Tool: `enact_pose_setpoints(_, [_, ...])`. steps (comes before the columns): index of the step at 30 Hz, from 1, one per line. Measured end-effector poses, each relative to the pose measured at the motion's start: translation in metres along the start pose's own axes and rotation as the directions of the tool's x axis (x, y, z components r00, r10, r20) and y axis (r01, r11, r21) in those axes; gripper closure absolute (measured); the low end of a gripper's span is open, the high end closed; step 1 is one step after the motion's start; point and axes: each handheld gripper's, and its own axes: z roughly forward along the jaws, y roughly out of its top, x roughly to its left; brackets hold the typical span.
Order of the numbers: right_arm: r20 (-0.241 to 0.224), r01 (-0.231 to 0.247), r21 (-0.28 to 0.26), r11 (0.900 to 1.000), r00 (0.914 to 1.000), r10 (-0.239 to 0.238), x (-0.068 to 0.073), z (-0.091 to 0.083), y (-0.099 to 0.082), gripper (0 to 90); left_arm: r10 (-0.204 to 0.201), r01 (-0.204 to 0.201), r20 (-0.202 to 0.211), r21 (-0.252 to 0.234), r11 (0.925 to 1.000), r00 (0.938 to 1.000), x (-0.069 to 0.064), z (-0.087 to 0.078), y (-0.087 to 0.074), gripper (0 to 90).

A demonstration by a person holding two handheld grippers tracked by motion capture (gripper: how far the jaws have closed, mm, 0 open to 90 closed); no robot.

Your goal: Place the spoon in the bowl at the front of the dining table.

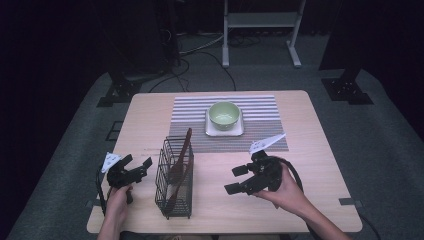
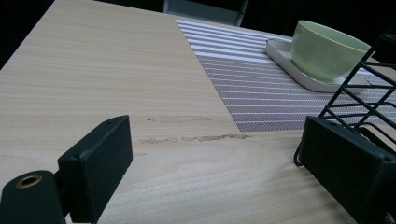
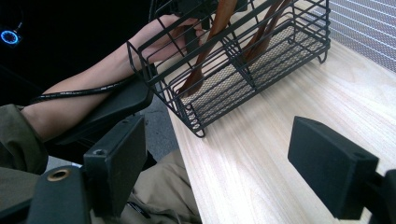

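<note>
1. Near the front edge of the table (image 1: 310, 150) stands a black wire rack (image 1: 175, 177), a little left of the middle, between the two grippers.
2. The rack's long axis runs from near to far, with one narrow end at the person's side and the other pointing toward the striped mat (image 1: 260, 107).
3. Two brown wooden utensils (image 1: 179, 162) stand in the rack, leaning; their handles rise out of the top and tilt toward the far side, along the same near-far line. From the right gripper view they cross the rack's inner divider at a slant (image 3: 210, 42).
4. The left gripper (image 1: 141, 167) sits just left of the rack, jaws spread apart and holding nothing; in the left gripper view the rack's wires (image 2: 359, 93) stand right beside its right-hand jaw.
5. The right gripper (image 1: 238, 180) is to the right of the rack, clearly apart from it, jaws wide and empty, pointed left toward the rack (image 3: 243, 70).
6. Farther back, a green bowl (image 1: 224, 115) rests on a white square dish (image 1: 224, 131), which lies on the mat, well apart from the rack.
</note>
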Motion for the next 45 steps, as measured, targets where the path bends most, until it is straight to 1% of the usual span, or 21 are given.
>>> enact_pose_setpoints(4, [-0.006,-0.002,0.01,0.9999,1.0,0.002,0.002,0.003,0.005,18.2,-0.004,0.004,-0.002,-0.001,1.0,1.0,0.0,0.0,0.0,9.1])
enact_pose_setpoints(12, [-0.009,0.016,0.029,0.9994,0.9998,-0.016,0.005,0.009,0.015,18.2,-0.008,0.008,0.003,-0.002,1.0,1.0,0.0,0.0,0.0,9.1])
enact_pose_setpoints(19, [-0.016,0.022,0.042,0.9989,0.9996,-0.021,0.007,0.015,0.026,18.2,-0.008,0.008,0.007,-0.002,1.0,0.9999,0.0,0.0,0.0,9.1])
enact_pose_setpoints(24, [-0.029,0.009,0.049,0.9988,0.9995,-0.008,0.005,0.02,0.032,18.2,-0.007,0.007,0.007,-0.002,1.0,1.0,0.0,0.0,0.0,9.1])
enact_pose_setpoints(36, [-0.046,0.009,0.071,0.9974,0.9989,-0.006,0.007,0.032,0.045,18.3,0.001,-0.001,0.008,0.004,1.0,1.0,0.0,0.0,0.0,9.1])
enact_pose_setpoints(45, [-0.06,-0.005,0.095,0.9955,0.9981,0.011,0.006,0.042,0.056,18.6,0.005,-0.005,0.009,0.004,1.0,0.9999,-0.001,0.001,0.0,9.0])
